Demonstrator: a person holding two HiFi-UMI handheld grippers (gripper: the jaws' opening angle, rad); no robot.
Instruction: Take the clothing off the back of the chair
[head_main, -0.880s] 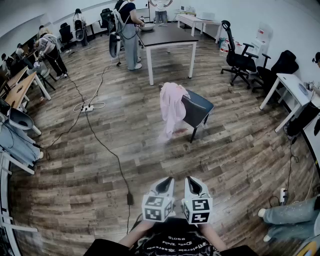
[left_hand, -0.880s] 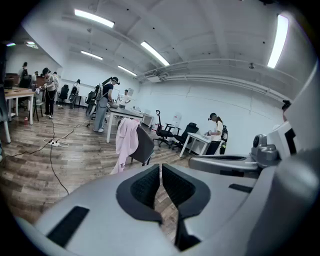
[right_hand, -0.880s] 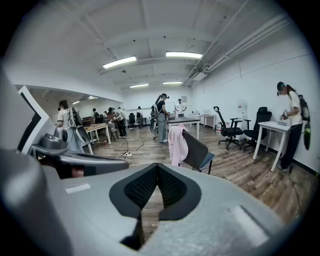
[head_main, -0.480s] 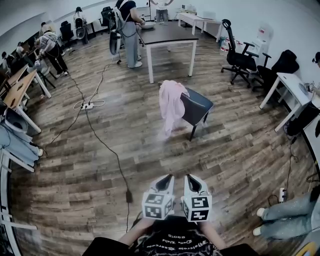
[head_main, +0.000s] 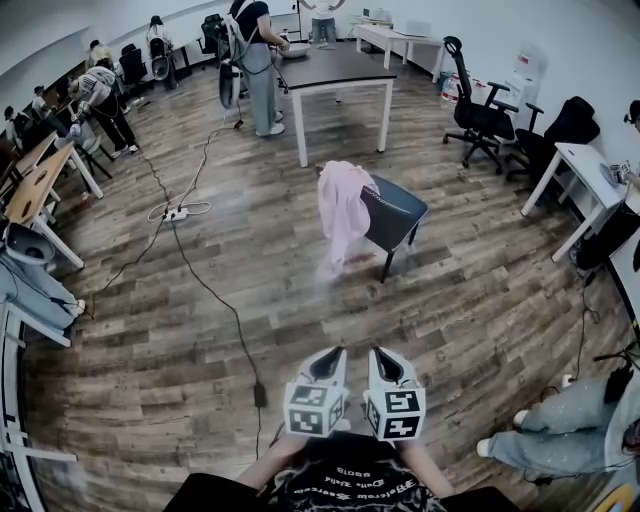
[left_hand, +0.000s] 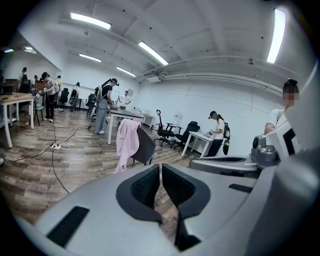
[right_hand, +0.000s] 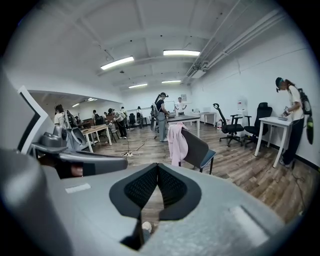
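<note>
A pink garment hangs over the back of a dark chair in the middle of the wooden floor; its hem reaches the floor. The same pink garment on the chair shows in the left gripper view, and as the garment and chair in the right gripper view. My left gripper and right gripper are held side by side close to my body, well short of the chair. Both are shut with nothing between the jaws.
A dark table stands behind the chair with a person beside it. A cable and power strip run across the floor at left. Office chairs and a white desk stand at right. Another person's legs are near my right.
The grippers have stayed in place. The legs at the lower right have shifted left and down. People at the left edge have moved slightly.
</note>
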